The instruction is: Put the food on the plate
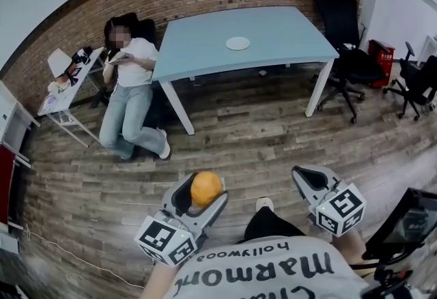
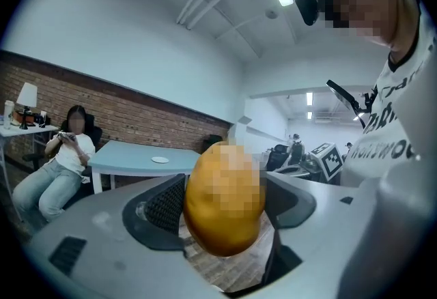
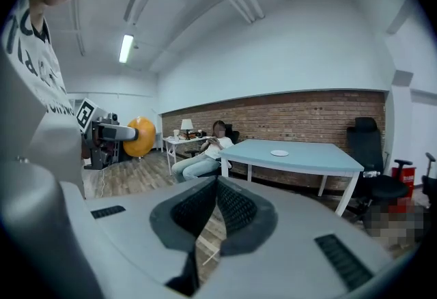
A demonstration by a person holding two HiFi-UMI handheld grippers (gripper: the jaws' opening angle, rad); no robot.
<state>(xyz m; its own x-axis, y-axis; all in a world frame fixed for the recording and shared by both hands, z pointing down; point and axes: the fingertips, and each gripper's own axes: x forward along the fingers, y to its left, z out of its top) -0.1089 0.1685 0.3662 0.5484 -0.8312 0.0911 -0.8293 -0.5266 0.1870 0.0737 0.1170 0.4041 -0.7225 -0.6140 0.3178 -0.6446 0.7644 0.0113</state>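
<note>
An orange, egg-shaped piece of food (image 1: pixel 205 188) sits clamped between the jaws of my left gripper (image 1: pixel 202 196), held low over the wooden floor; it fills the middle of the left gripper view as the same orange food (image 2: pixel 224 198). A small white plate (image 1: pixel 237 43) lies on the light blue table (image 1: pixel 205 52) across the room, also seen as the plate (image 2: pixel 160 160) and the plate (image 3: pixel 279 153). My right gripper (image 1: pixel 308 181) hangs beside the left one, its jaws shut together (image 3: pixel 213 203) with nothing between them.
A person (image 1: pixel 131 89) sits left of the table, legs stretched out on the floor. A small white side table with a lamp (image 1: pixel 63 86) stands further left. Black office chairs (image 1: pixel 345 38) stand right of the table. A red cabinet (image 1: pixel 7 175) is at the left wall.
</note>
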